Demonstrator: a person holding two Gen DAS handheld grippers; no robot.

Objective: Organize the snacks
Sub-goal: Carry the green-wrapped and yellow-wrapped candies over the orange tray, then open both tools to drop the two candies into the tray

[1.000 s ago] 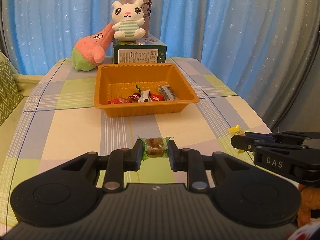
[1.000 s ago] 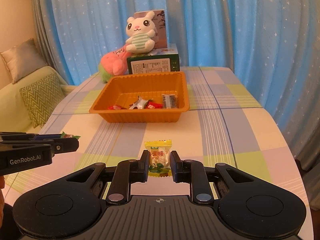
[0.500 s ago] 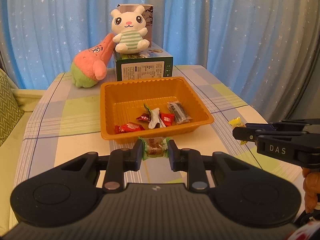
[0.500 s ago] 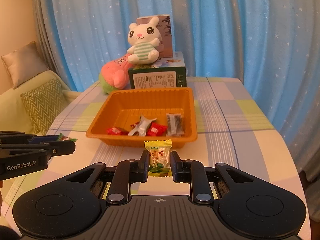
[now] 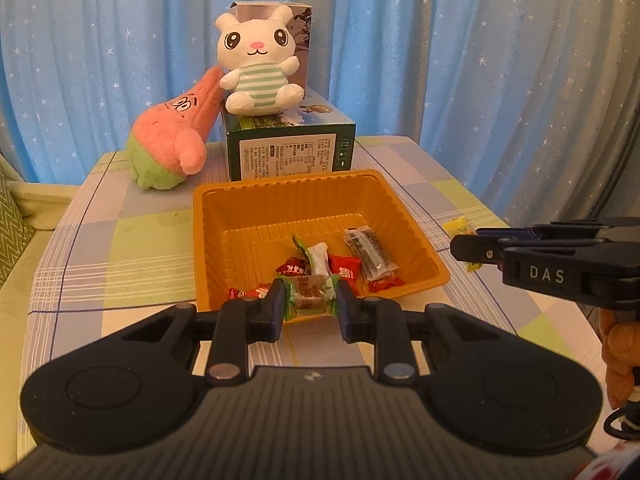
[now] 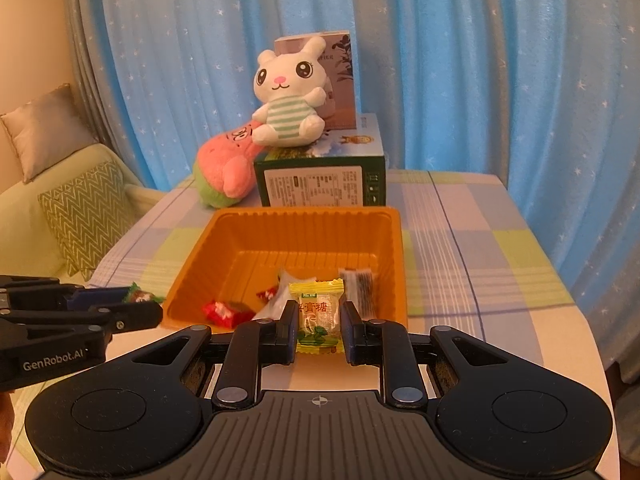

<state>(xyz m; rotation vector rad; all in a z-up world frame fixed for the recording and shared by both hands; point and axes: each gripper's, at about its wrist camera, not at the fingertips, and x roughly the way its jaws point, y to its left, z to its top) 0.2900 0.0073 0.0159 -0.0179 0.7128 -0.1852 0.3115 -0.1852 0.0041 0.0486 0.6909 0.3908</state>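
Facing the tray (image 6: 224, 236), right tool (image 6: 319, 320) shows yellow candy (image 6: 318, 318) (lettering legible).

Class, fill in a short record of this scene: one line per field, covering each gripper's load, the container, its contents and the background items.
left gripper: shut on green-ended candy
right gripper: shut on yellow candy
container: orange tray, on checked tablecloth
tray contents: red sweets, white sweet, dark packet
behind tray: green box, white rabbit plush, pink plush

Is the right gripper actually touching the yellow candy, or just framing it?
Touching. The right wrist view shows the right gripper shut on the yellow candy: both pads press its wrapper sides, no gap, with the candy off the table near the orange tray.
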